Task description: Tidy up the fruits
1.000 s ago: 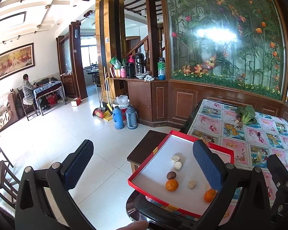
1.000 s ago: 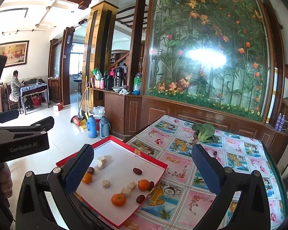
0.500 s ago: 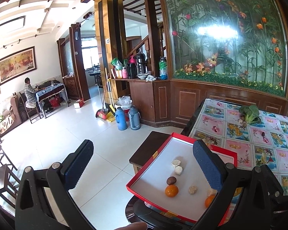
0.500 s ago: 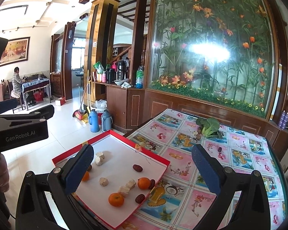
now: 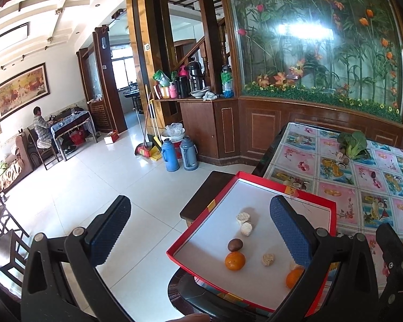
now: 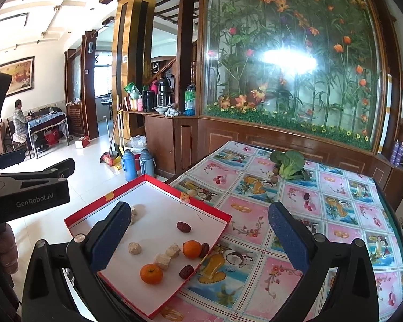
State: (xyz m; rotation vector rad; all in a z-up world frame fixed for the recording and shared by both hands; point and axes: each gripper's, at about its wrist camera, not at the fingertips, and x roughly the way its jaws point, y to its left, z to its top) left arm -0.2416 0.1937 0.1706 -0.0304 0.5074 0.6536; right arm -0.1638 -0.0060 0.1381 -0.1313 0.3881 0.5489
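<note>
Fruit sits in red tray [image 6: 219,216] at counter [image 6: 344,230] corner: two oranges [image 6: 151,274], dark dates [image 6: 183,227], pale chunks [image 6: 134,248] scattered on white base. Leafy green [image 6: 288,164] lies farther back on the counter. Left gripper [image 5: 198,232] and right gripper [image 6: 197,233] both hover above, jaws spread wide, holding nothing.

I can read one marking only: "GenRobot.AI" in pale letters on the black body of my left gripper [image 6: 29,187], seen from the right wrist view. Nothing else is legible to me.
</note>
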